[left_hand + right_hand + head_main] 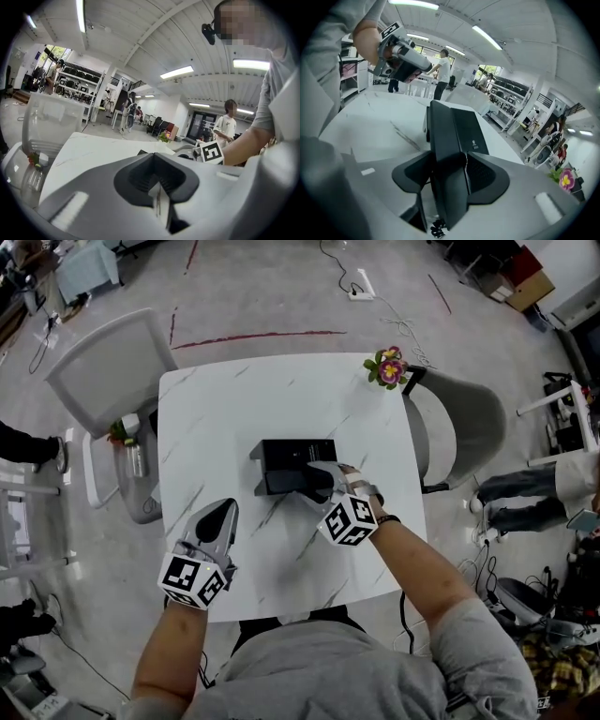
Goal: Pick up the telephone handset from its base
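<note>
While right gripper [320, 483] clasps handset [447, 140] (on base [468, 129]), left gripper [222, 510] closed

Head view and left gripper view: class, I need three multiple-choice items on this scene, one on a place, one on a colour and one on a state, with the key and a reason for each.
1. Where on the table do the flowers stand?
A) far right corner
B) near left corner
C) centre

2. What colour is the telephone?
A) white
B) black
C) red

3. How do the left gripper's tongs stand?
A) wide apart
B) together, nothing between
C) closed on a cup

Key:
1 A, the head view shows them at that corner.
2 B, its body is black against the white top.
3 B, the left gripper view shows them meeting with no gap.
</note>
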Tool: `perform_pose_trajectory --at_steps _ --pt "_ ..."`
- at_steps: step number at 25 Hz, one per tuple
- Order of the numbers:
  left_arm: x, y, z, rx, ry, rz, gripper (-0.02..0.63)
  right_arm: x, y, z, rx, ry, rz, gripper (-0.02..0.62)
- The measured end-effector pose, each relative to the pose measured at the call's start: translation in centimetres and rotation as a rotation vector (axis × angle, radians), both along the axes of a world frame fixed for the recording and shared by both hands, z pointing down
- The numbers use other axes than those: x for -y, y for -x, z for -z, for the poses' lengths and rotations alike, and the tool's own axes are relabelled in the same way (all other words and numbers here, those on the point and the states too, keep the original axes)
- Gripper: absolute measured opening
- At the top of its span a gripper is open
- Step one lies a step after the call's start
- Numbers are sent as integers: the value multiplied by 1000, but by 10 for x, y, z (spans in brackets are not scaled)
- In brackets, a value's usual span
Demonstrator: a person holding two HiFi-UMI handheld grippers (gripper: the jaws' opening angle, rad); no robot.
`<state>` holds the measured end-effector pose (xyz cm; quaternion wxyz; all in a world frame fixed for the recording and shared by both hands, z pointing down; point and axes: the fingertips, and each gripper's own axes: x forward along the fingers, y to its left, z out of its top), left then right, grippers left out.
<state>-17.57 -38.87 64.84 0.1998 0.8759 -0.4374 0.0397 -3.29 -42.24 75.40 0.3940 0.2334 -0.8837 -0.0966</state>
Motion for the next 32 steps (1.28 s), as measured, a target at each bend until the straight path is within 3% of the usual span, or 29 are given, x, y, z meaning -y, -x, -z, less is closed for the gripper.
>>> perform_pose_trajectory --at_steps 4,5,7,12,19,32 --pt "-2 -1 -8 -3 11 -5 52 -6 -2 3 -22 -28 43 157" --pt "-3 -1 -9 -4 14 -5 52 -8 -3 6 -20 -28 50 95" --pt "-4 0 -10 -4 19 -3 52 -12 -7 9 -15 -6 54 78" --pt "-5 0 -2 -13 19 3 52 -19 -13 25 82 81 0 77" --pt "-10 0 41 -31 -22 6 52 -17 -24 99 336 134 -124 77" --pt "-16 7 155 -45 -151 36 52 -16 -79 262 738 94 -300 77"
